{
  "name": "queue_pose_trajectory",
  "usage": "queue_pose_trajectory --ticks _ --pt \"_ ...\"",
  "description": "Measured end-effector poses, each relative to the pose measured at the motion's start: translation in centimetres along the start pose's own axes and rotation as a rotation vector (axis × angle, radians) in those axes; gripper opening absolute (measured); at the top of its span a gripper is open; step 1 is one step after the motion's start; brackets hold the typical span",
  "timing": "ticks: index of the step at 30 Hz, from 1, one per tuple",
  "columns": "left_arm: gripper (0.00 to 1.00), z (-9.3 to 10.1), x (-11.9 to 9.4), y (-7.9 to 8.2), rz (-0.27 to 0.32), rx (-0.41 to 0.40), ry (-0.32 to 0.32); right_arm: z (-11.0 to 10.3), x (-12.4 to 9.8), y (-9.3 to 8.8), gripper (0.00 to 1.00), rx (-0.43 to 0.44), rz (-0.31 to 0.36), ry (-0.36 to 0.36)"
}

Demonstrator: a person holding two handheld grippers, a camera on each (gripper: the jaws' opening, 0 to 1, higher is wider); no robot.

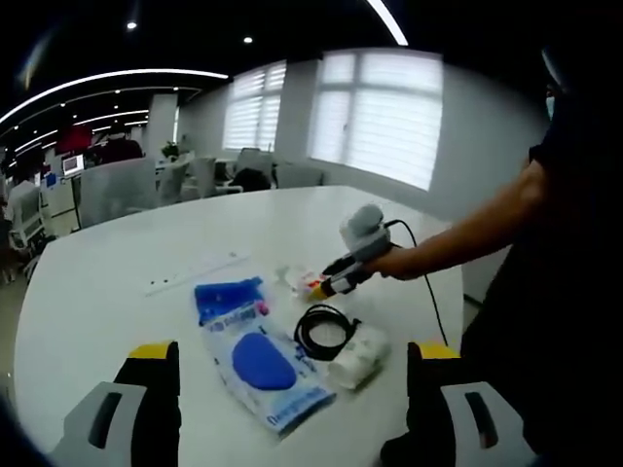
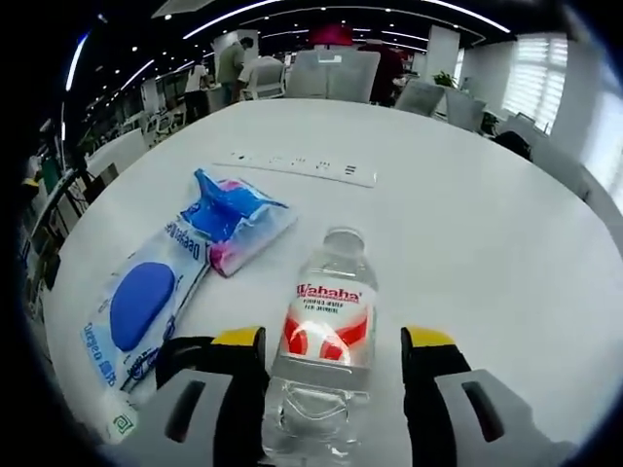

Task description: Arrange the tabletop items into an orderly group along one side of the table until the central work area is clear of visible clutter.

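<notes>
A clear Wahaha water bottle point(image 2: 328, 326) lies on the white table point(image 2: 487, 224) between the jaws of my right gripper point(image 2: 334, 341). The jaws stand open around it, with a small gap on the right side. Left of it lie a plastic pack with a blue oval point(image 2: 141, 302) and a blue and pink pack point(image 2: 238, 224). In the left gripper view my left gripper point(image 1: 294, 355) hangs open above the near table edge with nothing in it. Beyond it, a person's hand holds the right gripper point(image 1: 326, 285) at the bottle point(image 1: 304, 282).
A white power strip point(image 2: 297, 167) lies farther back on the table. A coiled black cable point(image 1: 321, 331) and a white roll point(image 1: 360, 355) sit beside the pack with the blue oval point(image 1: 263, 365). Office chairs and desks stand beyond the table point(image 1: 97, 292).
</notes>
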State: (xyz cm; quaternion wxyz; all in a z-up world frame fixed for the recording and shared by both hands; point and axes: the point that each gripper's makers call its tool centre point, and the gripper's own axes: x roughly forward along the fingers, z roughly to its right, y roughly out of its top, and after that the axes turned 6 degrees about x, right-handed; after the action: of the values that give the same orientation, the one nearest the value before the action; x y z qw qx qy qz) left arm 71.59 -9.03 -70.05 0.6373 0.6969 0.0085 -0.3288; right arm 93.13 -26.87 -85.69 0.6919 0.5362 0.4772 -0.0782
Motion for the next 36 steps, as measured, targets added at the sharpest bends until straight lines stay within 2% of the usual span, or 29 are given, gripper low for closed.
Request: queue_pose_trajectory --ticks 10,19,24,36 --pt "0.93 -0.5 0.2 -0.1 -0.001 -0.004 -0.005 -0.8 1.2 0.1 0.41 -0.011 -0.011 -0.011" --pt "0.92 -0.7 0.2 -0.4 -0.016 -0.007 -0.004 -0.4 1.8 0.1 0.4 -0.009 -0.018 -0.01" --pt "0.92 -0.8 0.4 -0.3 -0.016 -0.004 -0.005 -0.7 1.6 0.2 0.36 -0.042 -0.01 -0.002" --pt "0.9 -0.7 1.2 0.3 -0.013 0.009 -0.021 -0.4 1.1 0.5 0.29 -0.027 0.012 0.014"
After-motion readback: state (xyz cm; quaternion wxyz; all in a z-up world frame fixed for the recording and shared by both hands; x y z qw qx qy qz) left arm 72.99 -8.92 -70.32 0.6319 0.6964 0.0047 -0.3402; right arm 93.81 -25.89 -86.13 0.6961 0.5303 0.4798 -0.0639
